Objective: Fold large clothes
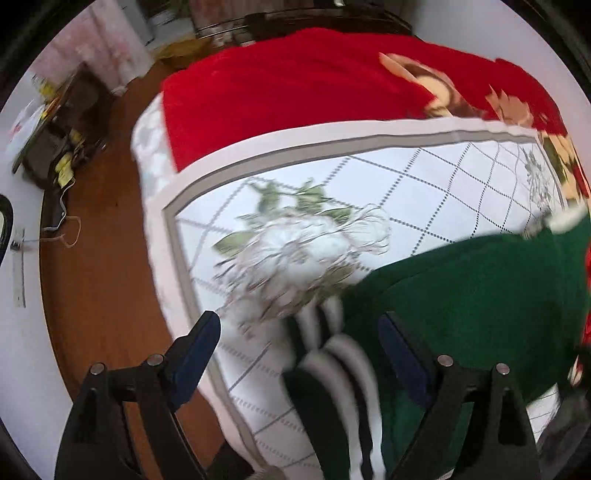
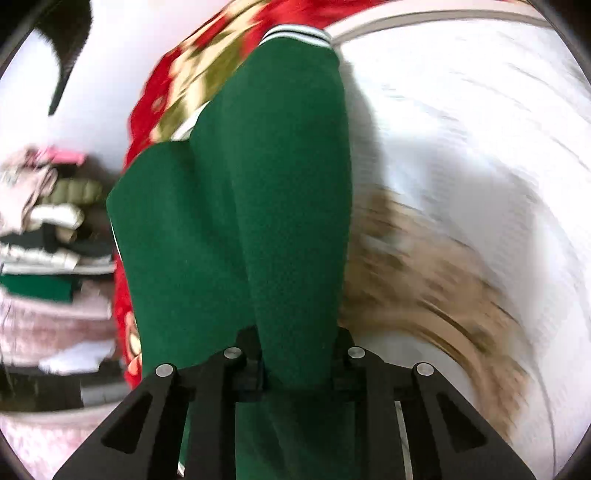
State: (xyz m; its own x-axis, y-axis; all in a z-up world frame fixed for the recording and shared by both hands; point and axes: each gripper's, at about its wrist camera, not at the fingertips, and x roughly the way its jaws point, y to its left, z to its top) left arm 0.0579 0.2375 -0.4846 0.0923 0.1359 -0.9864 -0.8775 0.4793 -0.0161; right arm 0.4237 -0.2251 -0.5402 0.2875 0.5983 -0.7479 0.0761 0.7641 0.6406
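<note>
The green garment (image 2: 236,206) lies on the bed, running from the bottom centre of the right wrist view to its striped cuff (image 2: 295,35) at the top. The right tongs (image 2: 297,365) are clamped on a fold of it; their tips are hidden by the cloth. In the left wrist view the garment (image 1: 480,295) fills the lower right, its striped band (image 1: 343,369) blurred. The left tongs (image 1: 299,354) stand apart, holding nothing. One red blanket (image 1: 295,92) covers the bed's upper part, over a white floral quilt (image 1: 424,192). One stack of folded clothes (image 2: 48,240) at the left edge is blurred.
</note>
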